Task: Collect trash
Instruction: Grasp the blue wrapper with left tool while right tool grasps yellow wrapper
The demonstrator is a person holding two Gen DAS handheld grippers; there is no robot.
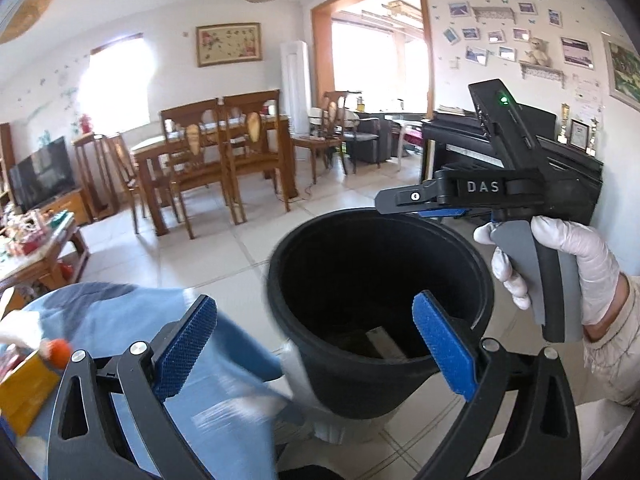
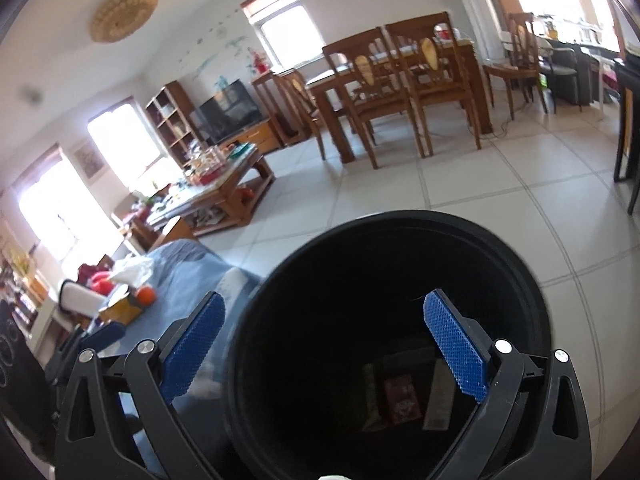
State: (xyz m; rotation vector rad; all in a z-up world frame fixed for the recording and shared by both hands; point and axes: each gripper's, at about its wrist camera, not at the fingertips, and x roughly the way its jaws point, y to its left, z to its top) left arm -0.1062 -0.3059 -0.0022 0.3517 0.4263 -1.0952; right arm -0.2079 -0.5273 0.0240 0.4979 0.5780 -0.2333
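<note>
A black round trash bin [image 1: 376,280] stands on the tiled floor beside a blue-covered table [image 1: 132,320]. It fills the lower middle of the right wrist view [image 2: 392,320], with flat pieces of trash [image 2: 404,398] at its bottom. My left gripper [image 1: 316,344] is open and empty over the bin's near rim. My right gripper [image 2: 324,354] is open and empty, right above the bin's mouth. In the left wrist view the right gripper [image 1: 424,200], held in a white-gloved hand [image 1: 568,264], hovers over the bin's far rim.
On the blue cover lie a yellow box [image 1: 28,392] and an orange ball [image 1: 56,350], also in the right wrist view [image 2: 145,295]. A cluttered coffee table [image 2: 216,184], a dining table with chairs [image 2: 400,76] and a black piano [image 1: 516,168] stand around.
</note>
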